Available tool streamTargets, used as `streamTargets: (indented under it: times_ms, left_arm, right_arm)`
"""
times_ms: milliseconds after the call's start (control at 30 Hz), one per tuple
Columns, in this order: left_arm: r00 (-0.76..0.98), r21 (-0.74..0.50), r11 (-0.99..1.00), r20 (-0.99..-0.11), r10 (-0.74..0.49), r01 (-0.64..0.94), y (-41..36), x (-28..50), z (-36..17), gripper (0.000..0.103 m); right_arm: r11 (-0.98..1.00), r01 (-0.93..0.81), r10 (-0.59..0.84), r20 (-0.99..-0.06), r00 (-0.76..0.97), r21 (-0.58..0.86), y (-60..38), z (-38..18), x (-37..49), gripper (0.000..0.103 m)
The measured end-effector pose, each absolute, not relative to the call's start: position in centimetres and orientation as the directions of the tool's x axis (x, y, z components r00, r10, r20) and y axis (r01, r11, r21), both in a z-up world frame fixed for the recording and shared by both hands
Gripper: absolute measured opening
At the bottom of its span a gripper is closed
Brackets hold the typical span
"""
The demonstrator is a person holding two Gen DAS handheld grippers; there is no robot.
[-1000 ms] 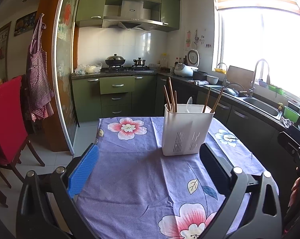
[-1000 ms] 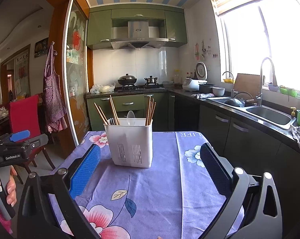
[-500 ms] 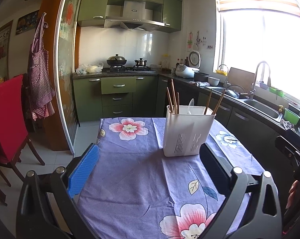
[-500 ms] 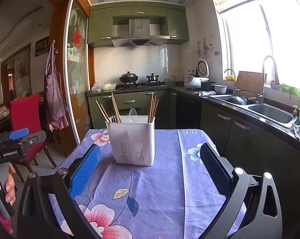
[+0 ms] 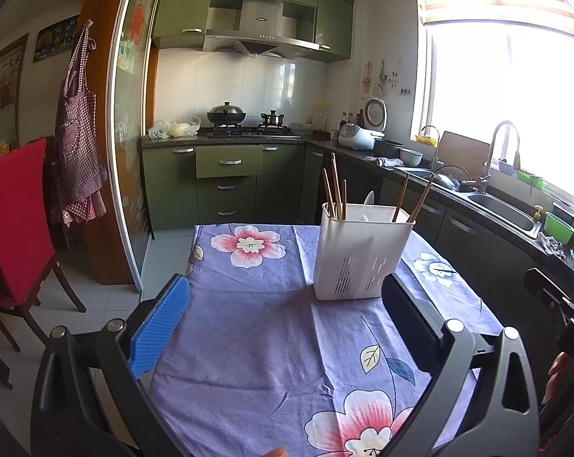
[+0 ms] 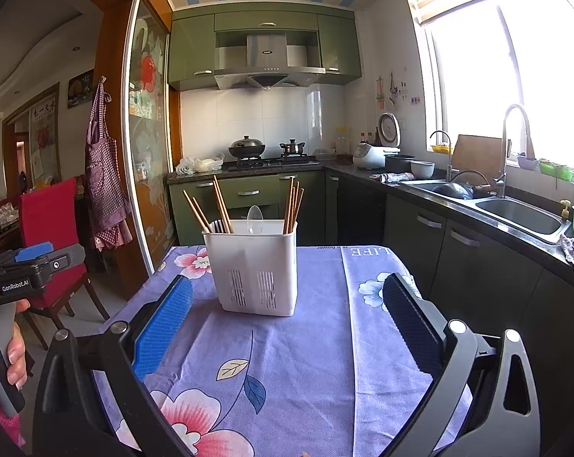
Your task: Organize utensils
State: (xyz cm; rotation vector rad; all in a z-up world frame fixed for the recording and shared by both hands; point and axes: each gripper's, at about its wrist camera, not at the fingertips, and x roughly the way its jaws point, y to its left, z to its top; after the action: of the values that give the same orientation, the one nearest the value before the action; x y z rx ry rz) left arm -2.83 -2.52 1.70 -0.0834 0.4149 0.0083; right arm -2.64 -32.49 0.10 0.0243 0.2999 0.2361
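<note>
**Holder's loaded, both grippers empty**

From my seat, the white utensil holder [image 6: 254,266] stands upright on the purple floral tablecloth [image 6: 306,361]. Wooden chopsticks [image 6: 214,209] lean in its left compartment, more chopsticks [image 6: 292,207] stand in its right one, and a pale spoon [image 6: 254,217] sits between them. The left gripper [image 5: 287,312] and right gripper [image 6: 289,308] hang spread wide near the holder, gripping nothing.
</note>
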Motion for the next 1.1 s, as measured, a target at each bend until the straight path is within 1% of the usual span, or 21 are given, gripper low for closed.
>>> streamTargets:
  times_ms: [367, 800, 1100]
  left_arm:
    - [0.908, -0.067, 0.997, -0.419, -0.004, -0.027, -2.69, -2.55, 1.47, 0.096]
    - [0.917, -0.078, 0.997, -0.399, -0.017, -0.015, -2.47, -3.13, 1.81, 0.096]
    - [0.911, -0.059, 0.998, -0.412, -0.009, -0.017, -2.60, -2.88, 1.70, 0.096]
  right_arm:
    - [0.972, -0.229, 0.235, -0.294, 0.926, 0.054, -32.43, -0.05, -2.54, 0.098]
    - [0.972, -0.229, 0.234, -0.301, 0.924, 0.053, -32.50, -0.19, -2.39, 0.098]
    - [0.972, -0.228, 0.232, -0.306, 0.923, 0.050, -32.48, -0.34, -2.32, 0.098]
